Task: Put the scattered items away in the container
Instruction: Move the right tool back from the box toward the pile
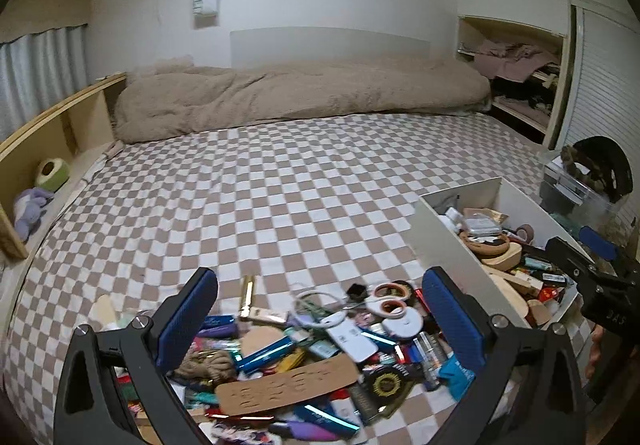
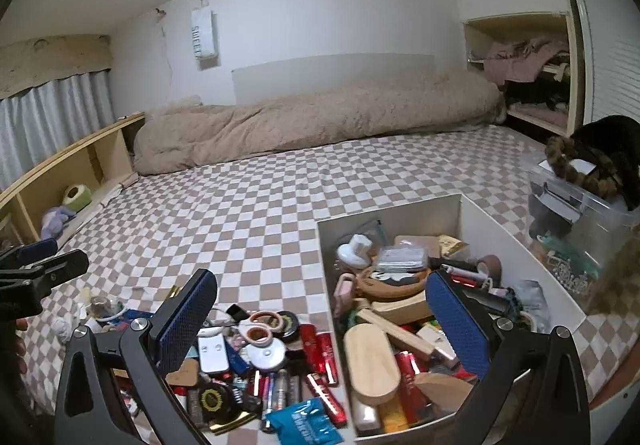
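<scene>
At the far left, a wooden bedside shelf was seen, with a purple plush toy and a green round object lying on it. A rumpled beige duvet was spread across the far end of the bed, which was covered by a brown-and-white checked sheet.

The left tool was held with its blue-padded fingers wide apart and nothing between them, above the pile of scattered items on the near part of the bed. In that pile a cardboard strip with cut-out characters, a blue pen-like stick, a white flat device, a pair of scissors with pale handles and a blue foil packet were made out.

Just right of the pile stood the white open-topped container, already partly filled; a wooden brush, a white cap-like piece and a clear flat case were seen inside it. The right tool was held open and empty, one finger over the pile and the other over the container.

Further right, a clear plastic box was seen on the bed, with a dark object resting on top of it.
</scene>
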`<state>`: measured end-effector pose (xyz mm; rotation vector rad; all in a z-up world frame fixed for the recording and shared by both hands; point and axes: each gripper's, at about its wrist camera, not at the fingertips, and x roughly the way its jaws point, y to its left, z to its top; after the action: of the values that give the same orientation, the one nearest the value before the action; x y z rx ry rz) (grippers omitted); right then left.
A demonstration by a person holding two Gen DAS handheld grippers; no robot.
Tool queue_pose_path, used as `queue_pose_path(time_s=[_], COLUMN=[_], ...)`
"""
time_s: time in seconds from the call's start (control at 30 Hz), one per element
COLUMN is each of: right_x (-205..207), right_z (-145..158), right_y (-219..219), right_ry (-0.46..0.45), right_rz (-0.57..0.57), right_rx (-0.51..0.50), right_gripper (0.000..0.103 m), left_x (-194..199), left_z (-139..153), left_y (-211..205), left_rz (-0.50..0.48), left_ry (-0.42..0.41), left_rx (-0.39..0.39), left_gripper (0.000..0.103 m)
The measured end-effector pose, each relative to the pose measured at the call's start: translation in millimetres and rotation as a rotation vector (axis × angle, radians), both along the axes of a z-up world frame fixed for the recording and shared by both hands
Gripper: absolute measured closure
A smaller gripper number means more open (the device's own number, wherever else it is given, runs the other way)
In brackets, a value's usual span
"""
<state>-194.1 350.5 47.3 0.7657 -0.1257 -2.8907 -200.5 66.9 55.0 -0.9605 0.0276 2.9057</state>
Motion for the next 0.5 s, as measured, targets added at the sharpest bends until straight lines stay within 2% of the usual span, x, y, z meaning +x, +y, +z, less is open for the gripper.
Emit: queue_pose_path(time_s=[0.27,0.5], right_x=[9,19], right_z=[-15,-54], right_y=[-29,-60], right_ry=[-0.023,-0.1], right_rz=[0.07,0.126], right_rx=[-0.021,-0.012], right_gripper=[0.0,0.0], left_x=[24,40], left_z=[-15,-42], left_y=[-34,-56], left_rz=[0.046,0.047], left_ry=[-0.001,-0.047], left_rx=[-0.008,0.028], left_gripper=[0.0,0.0])
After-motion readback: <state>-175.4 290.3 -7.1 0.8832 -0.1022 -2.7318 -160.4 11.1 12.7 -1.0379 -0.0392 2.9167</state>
